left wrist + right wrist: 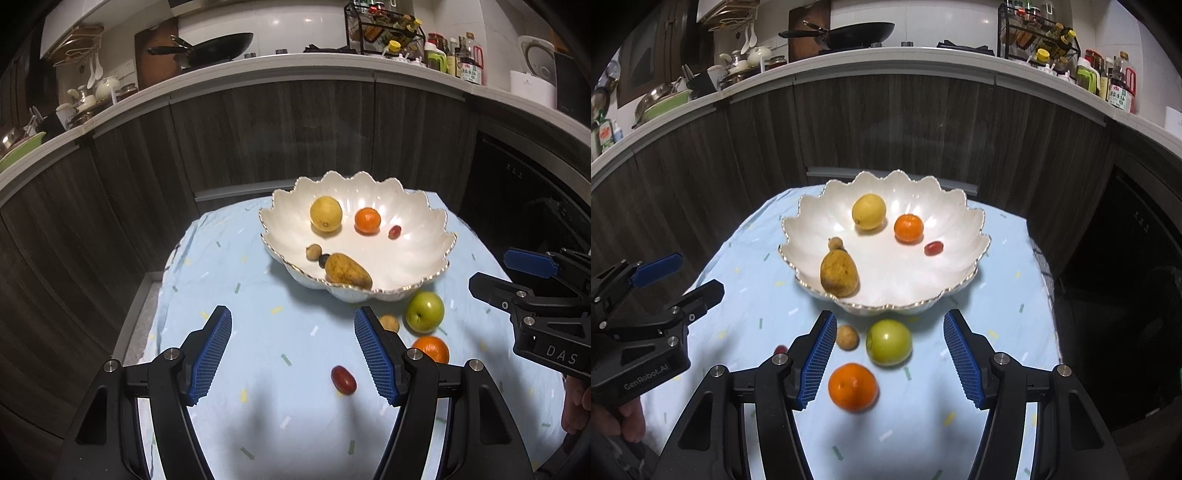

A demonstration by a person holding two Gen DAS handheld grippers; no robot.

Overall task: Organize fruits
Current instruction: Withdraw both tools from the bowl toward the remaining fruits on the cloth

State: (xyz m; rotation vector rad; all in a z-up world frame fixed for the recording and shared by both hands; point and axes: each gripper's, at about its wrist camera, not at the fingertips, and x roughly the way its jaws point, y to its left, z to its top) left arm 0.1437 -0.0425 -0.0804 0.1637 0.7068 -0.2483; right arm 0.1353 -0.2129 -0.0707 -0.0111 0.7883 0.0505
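A white scalloped bowl [417, 254] [956, 258] on the blue cloth holds a lemon [325, 214] [868, 211], a small orange [367, 220] [908, 228], a red grape [394, 231] [933, 247], a brownish pear [347, 270] [839, 273] and a small brown fruit [314, 252]. In front of the bowl lie a green apple [424, 311] [888, 342], an orange [431, 349] [853, 386], a small brown fruit [389, 322] [847, 336] and a red grape [343, 379]. My left gripper [293, 354] hovers open over the cloth, the grape just inside its right finger. My right gripper [890, 360] hovers open above the apple and orange.
The light blue cloth [258, 332] covers a small table whose edges drop off at left and right. Dark cabinet fronts [258, 140] stand behind it under a counter with a wok [218, 46], bottles and a spice rack. A hand holds each gripper at the frame edges.
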